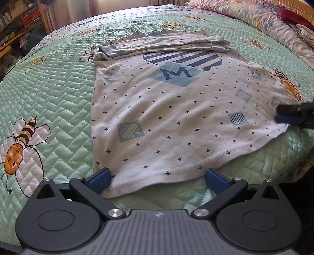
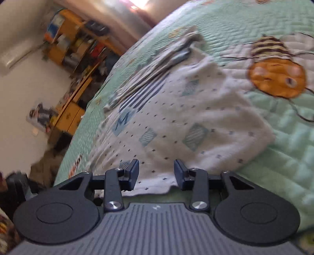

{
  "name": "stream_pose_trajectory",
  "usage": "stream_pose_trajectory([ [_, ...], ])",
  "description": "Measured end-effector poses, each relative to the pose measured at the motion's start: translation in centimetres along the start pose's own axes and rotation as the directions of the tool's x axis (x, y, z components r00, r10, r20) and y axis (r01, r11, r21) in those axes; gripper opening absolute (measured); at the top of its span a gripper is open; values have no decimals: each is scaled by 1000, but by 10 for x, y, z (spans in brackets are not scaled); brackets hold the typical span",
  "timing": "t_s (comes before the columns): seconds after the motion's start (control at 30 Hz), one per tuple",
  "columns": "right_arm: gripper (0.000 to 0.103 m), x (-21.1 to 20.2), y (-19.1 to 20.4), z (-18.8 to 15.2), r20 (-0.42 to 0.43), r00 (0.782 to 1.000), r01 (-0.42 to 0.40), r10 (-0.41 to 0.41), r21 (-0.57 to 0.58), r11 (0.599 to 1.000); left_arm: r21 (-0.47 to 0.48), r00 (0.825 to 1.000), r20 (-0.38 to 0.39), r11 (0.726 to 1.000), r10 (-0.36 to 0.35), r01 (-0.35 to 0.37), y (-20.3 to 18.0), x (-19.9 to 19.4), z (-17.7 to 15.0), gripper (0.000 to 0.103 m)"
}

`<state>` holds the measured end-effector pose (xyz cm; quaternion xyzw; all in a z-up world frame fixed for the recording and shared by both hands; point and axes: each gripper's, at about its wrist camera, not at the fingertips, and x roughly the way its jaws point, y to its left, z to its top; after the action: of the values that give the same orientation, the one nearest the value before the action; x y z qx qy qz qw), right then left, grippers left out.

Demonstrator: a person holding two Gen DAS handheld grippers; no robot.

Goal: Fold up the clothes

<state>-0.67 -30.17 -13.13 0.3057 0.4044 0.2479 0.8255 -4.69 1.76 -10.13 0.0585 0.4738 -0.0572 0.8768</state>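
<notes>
One white shirt [image 1: 166, 117] lies flat on a green quilt [image 1: 58, 98], two grippers at its near hem.

The shirt carries small dark stars, several pale blue squares, a striped dark blue shape and one readable letter, "M" [image 1: 177, 73], on a blue patch. Its sleeves are folded across the far end in a bunched band. The left gripper [image 1: 158, 179] sits at the hem with its two blue pads wide apart, the hem's edge lying between them, unpinched. The right gripper [image 2: 156, 175] sits at the hem's other corner, its jaws parted with cloth between them and neither pad pressing it; in the left view it shows at the right edge. Five stitched bees show clearly on the quilt in the left view, the nearest [image 1: 17, 145] left of the shirt. One pillow [image 1: 245, 13] lies at the far right.
</notes>
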Motion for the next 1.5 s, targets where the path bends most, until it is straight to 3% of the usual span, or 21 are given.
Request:
stream_pose_trajectory([
  [0.1,59,-12,14,4,29,999,44,-42,-63,997,6,1000,-5,1000,2,-2,-1,-1,0,102],
  [0.2,60,-16,23,8,51,994,106,-100,-134,985,9,1000,-7,1000,2,-2,-1,-1,0,102],
  [0.27,61,-6,19,5,21,984,177,-176,-183,967,13,1000,-8,1000,2,-2,-1,-1,-1,102],
  [0.4,63,-1,26,-1,35,977,211,-209,-264,941,15,1000,-12,1000,-3,3,-1,-2,-1,102],
  [0.57,81,7,37,-2,-1,976,207,-220,-328,922,-8,1000,-17,1000,-26,26,3,-5,-2,102],
  [0.63,93,10,42,-6,-3,975,209,-224,-349,913,-38,999,-5,998,-47,47,7,-10,-2,102],
  [0.73,100,14,46,-13,7,977,202,-214,-369,907,-114,994,38,987,-107,111,15,-22,-5,102],
  [0.8,101,10,41,-14,30,983,183,-183,-325,928,-152,987,70,976,-144,153,19,-32,-8,102],
  [0.93,99,-4,38,-11,72,991,124,-112,-192,973,-202,986,74,966,-149,162,20,-47,-12,102],
  [1.07,99,-16,63,-15,155,984,127,-89,-258,958,-253,983,97,951,-157,176,22,-61,-12,102],
  [1.2,99,-19,82,-12,203,979,99,-32,-329,939,-223,982,162,966,-96,131,18,-74,-2,102],
  [1.37,99,3,91,14,182,982,25,49,-383,924,-180,991,128,984,32,-9,8,-65,24,102],
  [1.5,99,28,102,35,147,986,-6,73,-413,911,-159,984,164,986,65,-39,-1,-67,48,102],
])
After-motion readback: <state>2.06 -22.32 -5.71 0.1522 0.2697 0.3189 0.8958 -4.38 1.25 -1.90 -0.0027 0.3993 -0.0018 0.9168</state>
